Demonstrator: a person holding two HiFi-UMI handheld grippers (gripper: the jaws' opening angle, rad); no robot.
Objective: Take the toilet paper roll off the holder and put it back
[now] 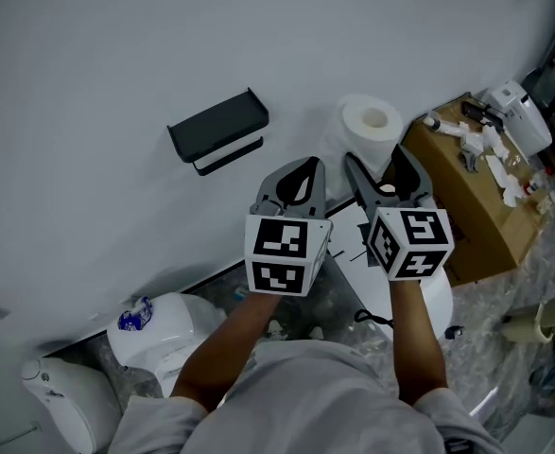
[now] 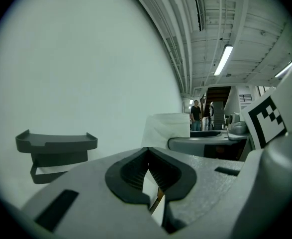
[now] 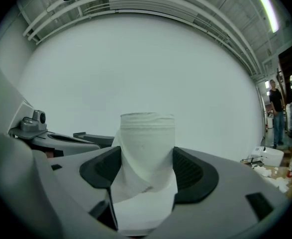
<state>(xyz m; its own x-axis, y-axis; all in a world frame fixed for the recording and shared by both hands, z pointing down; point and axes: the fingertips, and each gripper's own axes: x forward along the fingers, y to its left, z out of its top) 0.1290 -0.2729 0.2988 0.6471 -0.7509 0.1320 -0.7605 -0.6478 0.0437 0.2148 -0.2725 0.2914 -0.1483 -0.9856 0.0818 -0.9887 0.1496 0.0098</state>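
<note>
Holder (image 1: 218, 127) on the wall (image 1: 107, 45) stood empty. Toilet paper roll (image 1: 372, 124) sat right of the holder, clamped between your right gripper (image 3: 146, 159) fingers. Left gripper (image 2: 148, 150) fingers closed on nothing. Removal looked done; rehanging remained.

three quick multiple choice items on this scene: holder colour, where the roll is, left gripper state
1. The holder is:
A white
B dark grey
C red

2. The toilet paper roll is:
A on the holder
B between the jaws of the right gripper
C on the cardboard box

3. The left gripper is:
A shut and empty
B wide open
C shut on the roll

Answers:
1 B: it shows dark against the white wall.
2 B: the right gripper view has a pad on each side of the roll.
3 A: its jaw tips meet with nothing between.
</note>
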